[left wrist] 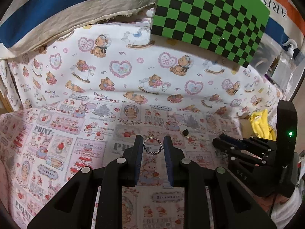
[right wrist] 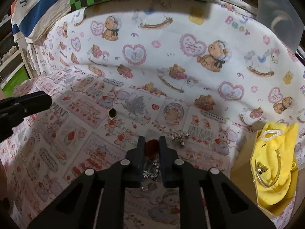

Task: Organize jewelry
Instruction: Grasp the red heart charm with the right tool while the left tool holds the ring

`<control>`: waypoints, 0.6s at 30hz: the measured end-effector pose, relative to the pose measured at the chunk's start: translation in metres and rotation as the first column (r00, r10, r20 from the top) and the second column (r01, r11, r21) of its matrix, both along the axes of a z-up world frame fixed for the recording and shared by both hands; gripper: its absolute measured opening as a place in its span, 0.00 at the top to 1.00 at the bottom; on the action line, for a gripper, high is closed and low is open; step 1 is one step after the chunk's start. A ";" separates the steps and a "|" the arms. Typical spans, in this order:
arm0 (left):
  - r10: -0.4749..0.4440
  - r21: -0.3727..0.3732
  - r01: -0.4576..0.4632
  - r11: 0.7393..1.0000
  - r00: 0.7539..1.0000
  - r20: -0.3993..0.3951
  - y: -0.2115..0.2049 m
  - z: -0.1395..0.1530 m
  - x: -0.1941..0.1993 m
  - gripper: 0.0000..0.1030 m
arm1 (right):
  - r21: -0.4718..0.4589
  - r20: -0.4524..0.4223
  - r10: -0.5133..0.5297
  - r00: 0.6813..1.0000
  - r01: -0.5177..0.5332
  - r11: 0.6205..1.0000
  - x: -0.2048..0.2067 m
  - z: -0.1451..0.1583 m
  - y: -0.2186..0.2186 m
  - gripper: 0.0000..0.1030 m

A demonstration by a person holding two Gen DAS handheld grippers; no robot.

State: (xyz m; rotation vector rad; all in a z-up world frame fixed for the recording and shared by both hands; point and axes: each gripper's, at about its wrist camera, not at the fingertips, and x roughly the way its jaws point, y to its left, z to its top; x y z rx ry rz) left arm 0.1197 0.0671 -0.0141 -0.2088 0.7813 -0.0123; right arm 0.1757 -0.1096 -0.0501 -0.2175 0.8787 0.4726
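In the left wrist view, the left gripper (left wrist: pixel 153 145) holds a thin silver ring (left wrist: pixel 153 146) upright between its two fingertips, above the printed cloth (left wrist: pixel 57 133) that covers the table. A small dark ring (left wrist: pixel 185 132) lies on the cloth just beyond and to the right. Further right the right gripper (left wrist: pixel 219 142) reaches in low over the cloth, with a yellow pouch (left wrist: pixel 261 124) behind it. A green and black checkerboard (left wrist: pixel 209 17) leans at the back.

In the right wrist view, the right gripper (right wrist: pixel 152 145) has its fingers slightly parted on either side of a reddish-brown stone piece (right wrist: pixel 152 147); I cannot tell whether they press on it. A silver chain (right wrist: pixel 150 173) lies between the fingers nearer the camera. Small silver earrings (right wrist: pixel 180 136) rest just right of the fingertips. The dark ring (right wrist: pixel 112 113) sits well to the left. At the right edge, the yellow pouch (right wrist: pixel 274 152) lies in a box (right wrist: pixel 240 171), with a clear bangle (right wrist: pixel 270 169) on it.
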 end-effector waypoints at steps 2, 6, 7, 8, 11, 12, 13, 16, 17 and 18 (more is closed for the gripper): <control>0.007 0.009 -0.007 1.000 1.000 0.011 0.000 0.002 -0.002 0.80 | 0.032 0.021 -0.019 1.000 0.018 0.999 -0.003 0.005 -0.006 0.93; 0.006 0.007 -0.007 1.000 1.000 0.025 -0.001 0.004 -0.004 0.80 | 0.075 0.027 -0.031 0.999 0.029 0.997 -0.013 0.015 -0.022 0.97; 0.006 0.009 -0.006 1.000 1.000 0.028 -0.002 0.005 -0.005 0.80 | 0.084 0.037 -0.032 0.999 0.029 0.996 -0.017 0.018 -0.027 0.97; 0.006 0.014 -0.007 1.000 1.000 0.030 -0.002 0.005 -0.006 0.80 | 0.093 0.047 -0.036 0.998 0.032 0.995 -0.022 0.021 -0.031 0.97; 0.006 0.021 -0.007 1.000 0.999 0.036 -0.003 0.006 -0.007 0.80 | 0.140 0.051 -0.044 0.998 0.037 0.989 -0.034 0.029 -0.044 0.97; 0.006 0.019 -0.006 1.000 0.999 0.035 -0.003 0.006 -0.007 0.80 | 0.156 0.056 -0.049 0.997 0.039 0.987 -0.037 0.032 -0.049 0.97; 0.003 0.013 -0.003 1.000 0.999 0.036 -0.003 0.006 -0.008 0.80 | 0.172 0.064 -0.054 0.997 0.042 0.984 -0.042 0.035 -0.054 0.97; 0.006 0.018 -0.006 1.000 0.999 0.040 -0.004 0.006 -0.008 0.80 | 0.199 0.082 -0.058 0.995 0.041 0.979 -0.051 0.043 -0.067 0.97; 0.005 0.018 -0.006 1.000 0.999 0.039 -0.004 0.005 -0.008 0.80 | 0.194 0.081 -0.049 0.995 0.033 0.980 -0.053 0.043 -0.067 0.97; 0.005 0.016 -0.006 1.000 0.999 0.038 -0.004 0.005 -0.008 0.80 | 0.183 0.082 -0.048 0.995 0.033 0.983 -0.053 0.043 -0.065 0.97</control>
